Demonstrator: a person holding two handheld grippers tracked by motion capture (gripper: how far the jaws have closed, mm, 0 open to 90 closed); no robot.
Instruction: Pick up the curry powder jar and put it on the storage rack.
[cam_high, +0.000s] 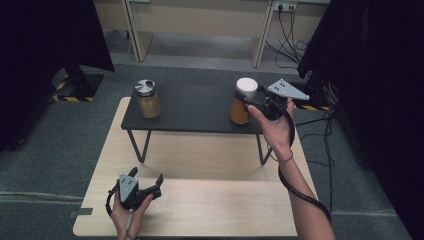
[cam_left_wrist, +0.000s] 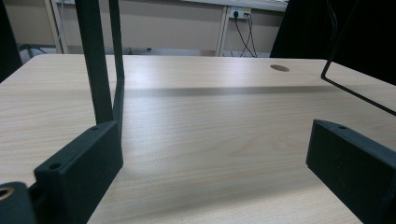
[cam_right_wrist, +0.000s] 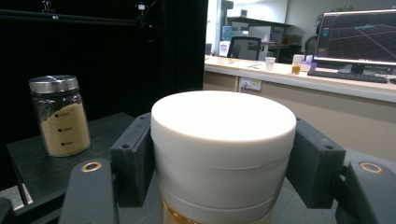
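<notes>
A jar with a white lid and orange contents (cam_high: 243, 102) stands at the right end of a low black shelf (cam_high: 195, 110). My right gripper (cam_high: 246, 100) is shut on that jar's white lid (cam_right_wrist: 223, 135), one jaw on each side. At the shelf's left end stands a second jar (cam_high: 148, 98) with a metal lid and tan powder, which the right gripper view has at its far left, jar (cam_right_wrist: 60, 115). My left gripper (cam_high: 146, 179) rests low over the wooden table (cam_high: 210, 205) near its front left, open with nothing between its jaws; left gripper (cam_left_wrist: 212, 154).
The black shelf stands on thin metal legs (cam_high: 141, 145) on the wooden table; one leg (cam_left_wrist: 95, 60) rises just ahead of my left gripper. A cable hole (cam_left_wrist: 279, 68) sits in the tabletop. Black curtains flank both sides, and cables trail on the floor at right (cam_high: 327, 125).
</notes>
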